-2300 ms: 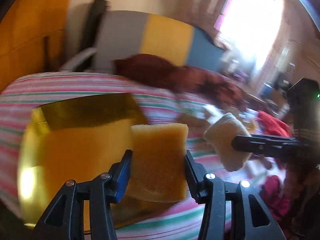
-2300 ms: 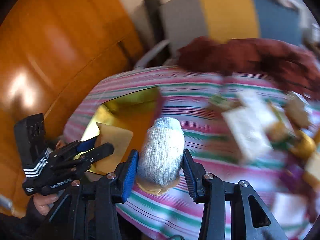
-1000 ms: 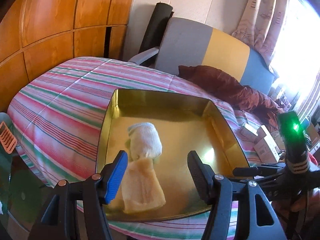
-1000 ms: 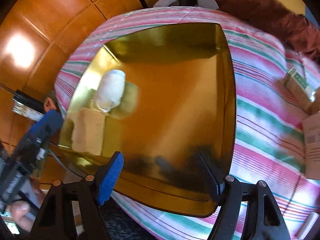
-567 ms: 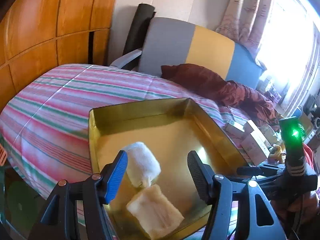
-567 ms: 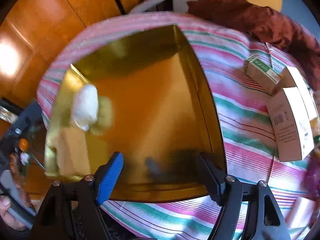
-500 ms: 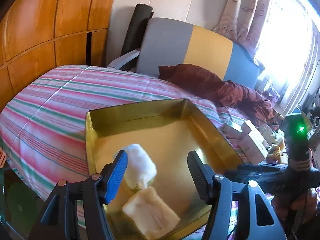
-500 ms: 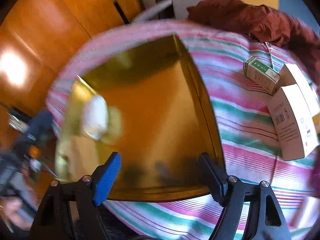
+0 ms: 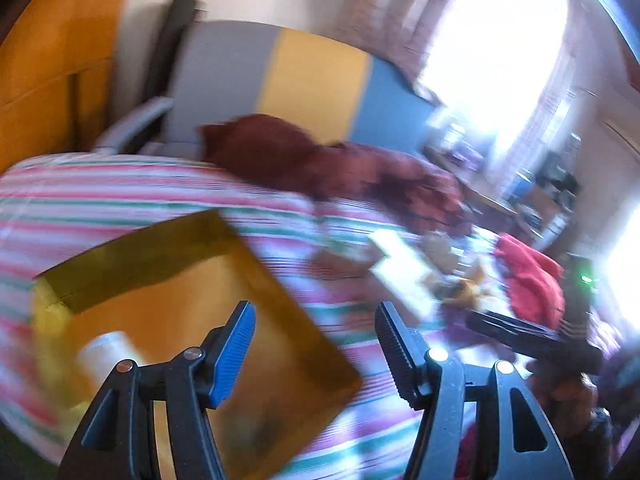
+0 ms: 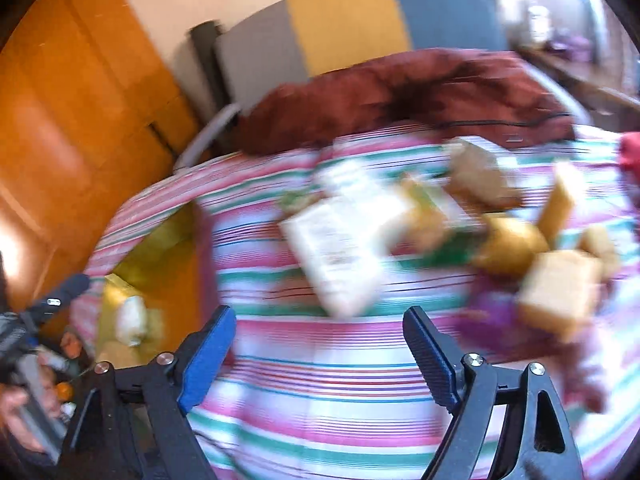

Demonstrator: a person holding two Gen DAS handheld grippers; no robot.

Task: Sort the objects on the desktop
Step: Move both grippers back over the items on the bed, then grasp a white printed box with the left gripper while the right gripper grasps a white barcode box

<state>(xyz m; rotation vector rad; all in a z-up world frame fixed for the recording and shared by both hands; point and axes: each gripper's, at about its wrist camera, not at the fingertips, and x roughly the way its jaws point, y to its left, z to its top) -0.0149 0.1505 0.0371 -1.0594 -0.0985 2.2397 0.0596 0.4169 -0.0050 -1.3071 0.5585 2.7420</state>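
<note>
Drop-off done: white roll and tan block, earlier clamped, are now left in gold tray. Left gripper is held apart, empty; right gripper, empty, is opening toward unsorted pile on striped cloth.

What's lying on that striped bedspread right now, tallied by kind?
Shiny gold metal tray: 1
White rolled cloth, in the tray: 1
White cardboard boxes: at least 2
Tan sponge-like blocks: at least 3
Yellow rounded lump: 1
Total: at least 8; motion blur hides anything more.
</note>
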